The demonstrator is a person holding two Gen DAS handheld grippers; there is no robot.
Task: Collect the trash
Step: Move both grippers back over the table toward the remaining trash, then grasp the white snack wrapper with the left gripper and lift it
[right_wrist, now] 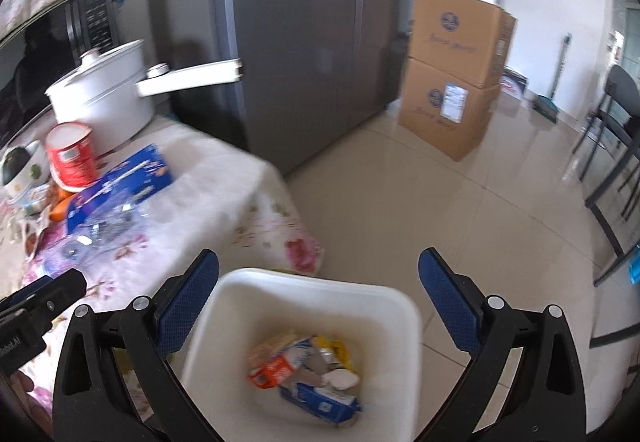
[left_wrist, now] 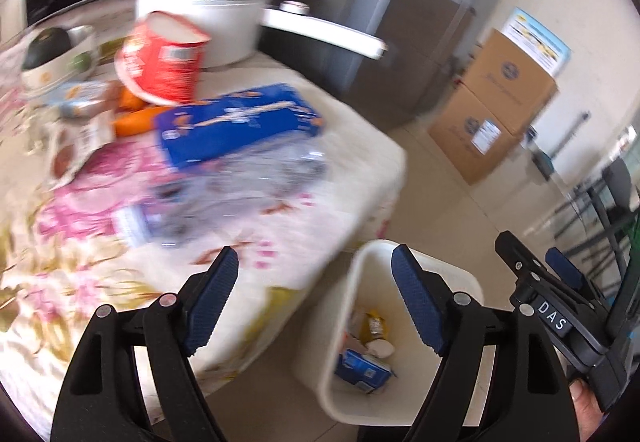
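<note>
Both tools, left tool [left_wrist: 314, 296] and right tool [right_wrist: 318, 296], gaped empty above the bin [right_wrist: 240, 306]; crushed bottle [left_wrist: 240, 178] lay near the worktop's [left_wrist: 360, 162] edge, likely slipping when pinched.

This was a home kitchen or dining area. At the upper middle of the right wrist view stood a tall grey refrigerator [right_wrist: 296, 42], with a microwave [right_wrist: 60, 38] at the upper left behind a white lidded pot [right_wrist: 100, 98] on a flower-patterned tablecloth [right_wrist: 224, 194]. Stacked cardboard boxes [right_wrist: 452, 74] sat on the tiled floor [right_wrist: 440, 210] at the right.
</note>
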